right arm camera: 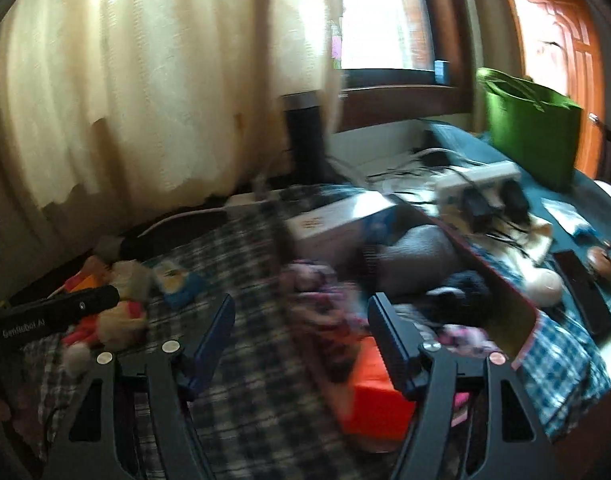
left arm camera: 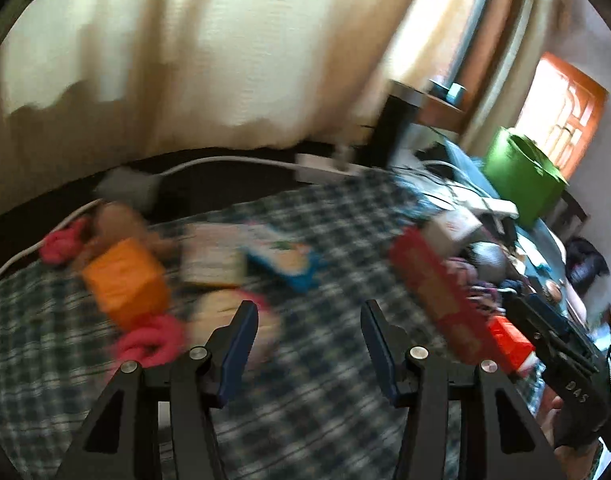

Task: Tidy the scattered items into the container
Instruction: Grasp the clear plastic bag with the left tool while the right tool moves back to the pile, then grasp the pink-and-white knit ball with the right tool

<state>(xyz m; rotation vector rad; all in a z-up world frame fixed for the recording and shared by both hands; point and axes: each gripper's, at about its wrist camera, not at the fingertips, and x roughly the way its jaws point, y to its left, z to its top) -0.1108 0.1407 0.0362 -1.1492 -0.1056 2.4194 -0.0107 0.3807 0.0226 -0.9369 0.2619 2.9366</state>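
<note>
Both views are blurred by motion. My left gripper is open and empty above the checked cloth. Ahead to its left lie an orange block, a pink rope toy, a brown plush toy, a beige box and a blue-and-white packet. The red cardboard container stands at the right. My right gripper is open and empty at the container's left wall. Clothes, a white box and an orange box lie inside it.
A green bag stands at the far right on a teal surface. A white power strip with plugs and cables lies behind the container. A black cylinder stands by the cream curtain. A white cable runs along the cloth's far edge.
</note>
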